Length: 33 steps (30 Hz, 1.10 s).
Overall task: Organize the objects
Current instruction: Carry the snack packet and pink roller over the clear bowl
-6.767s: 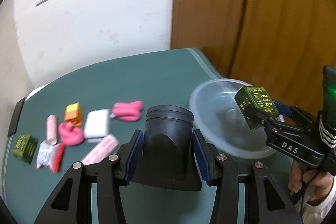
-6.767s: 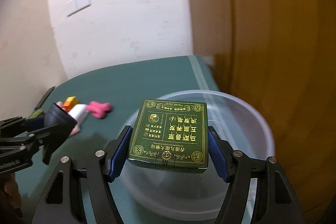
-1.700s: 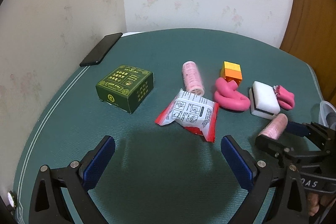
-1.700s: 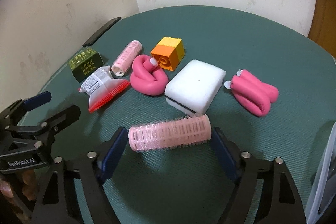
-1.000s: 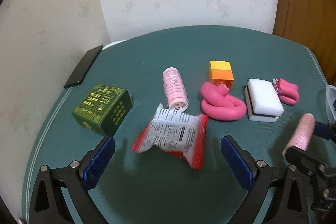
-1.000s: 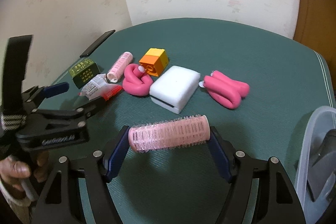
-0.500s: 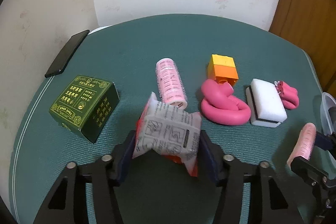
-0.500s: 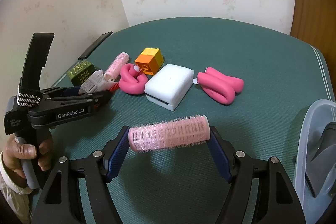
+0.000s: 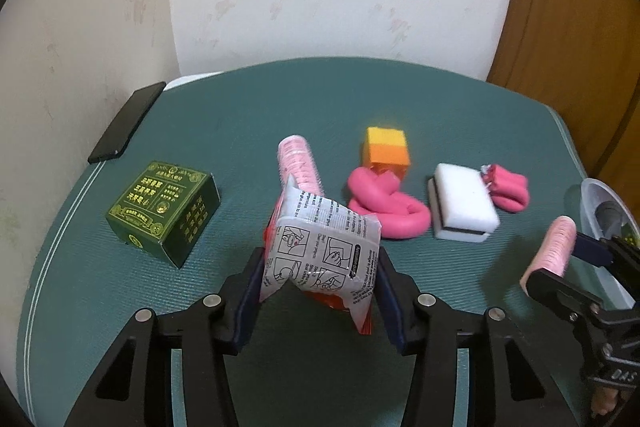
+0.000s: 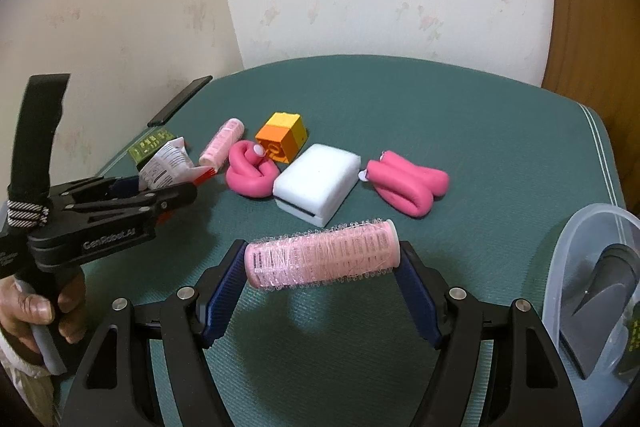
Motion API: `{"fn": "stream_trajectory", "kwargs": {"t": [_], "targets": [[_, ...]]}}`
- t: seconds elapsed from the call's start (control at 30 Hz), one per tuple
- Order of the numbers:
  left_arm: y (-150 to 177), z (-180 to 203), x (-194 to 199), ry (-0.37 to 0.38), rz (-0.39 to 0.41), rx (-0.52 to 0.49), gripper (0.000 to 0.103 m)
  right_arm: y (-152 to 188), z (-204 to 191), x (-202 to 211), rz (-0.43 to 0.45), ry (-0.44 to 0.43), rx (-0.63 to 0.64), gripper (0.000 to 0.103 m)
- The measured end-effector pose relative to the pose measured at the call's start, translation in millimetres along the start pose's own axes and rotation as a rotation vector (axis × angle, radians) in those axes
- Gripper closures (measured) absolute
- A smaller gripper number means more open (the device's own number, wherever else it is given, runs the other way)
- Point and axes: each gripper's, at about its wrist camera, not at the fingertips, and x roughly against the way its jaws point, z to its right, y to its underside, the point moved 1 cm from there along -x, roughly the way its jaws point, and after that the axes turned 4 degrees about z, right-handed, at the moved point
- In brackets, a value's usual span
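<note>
My left gripper (image 9: 320, 275) is shut on a white and red snack packet (image 9: 320, 251) and holds it above the green table (image 9: 280, 99). My right gripper (image 10: 322, 263) is shut on a pink hair roller (image 10: 322, 261), gripped end to end above the table; it also shows in the left wrist view (image 9: 550, 251). A clear plastic bowl (image 10: 560, 267) at the right holds a dark object (image 10: 608, 279). The left gripper with the packet (image 10: 166, 171) shows at the left of the right wrist view.
On the table lie a green box (image 9: 164, 213), a second pink roller (image 9: 298, 163), an orange-yellow block (image 9: 386, 147), a pink coiled tube (image 9: 384, 207), a white sponge (image 9: 462, 207), a folded pink tube (image 9: 506, 187) and a black phone (image 9: 126, 123) at the far left edge.
My left gripper has closed on the snack packet and lifted it off the table. My right gripper keeps the pink roller and has drifted slightly back toward the bowl.
</note>
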Motion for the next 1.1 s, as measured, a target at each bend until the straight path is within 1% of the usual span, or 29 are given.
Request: {"fn": "stream_trajectory", "kwargs": {"t": [0.17,0.3,0.53,0.87,1.1], "targets": [[0,8,7,0.006,0.021,-0.024,0.049,-2,5,6,0.018,0.009,-0.018,0.03],[0,17,12,-0.008,0.042,-0.052,0.049,-4,9,13,0.037,0.021,-0.03,0.03],[0,38,24,-0.009,0.086,-0.102,0.049,-5,20,30,0.089,0.05,-0.056,0.03],[4,82,44,0.072,0.121,-0.13,0.049,-6,38,50,0.14,0.08,-0.104,0.03],[10,113,47,0.125,0.116,-0.178,0.049,-2,54,63,0.171,0.12,-0.15,0.029]]}}
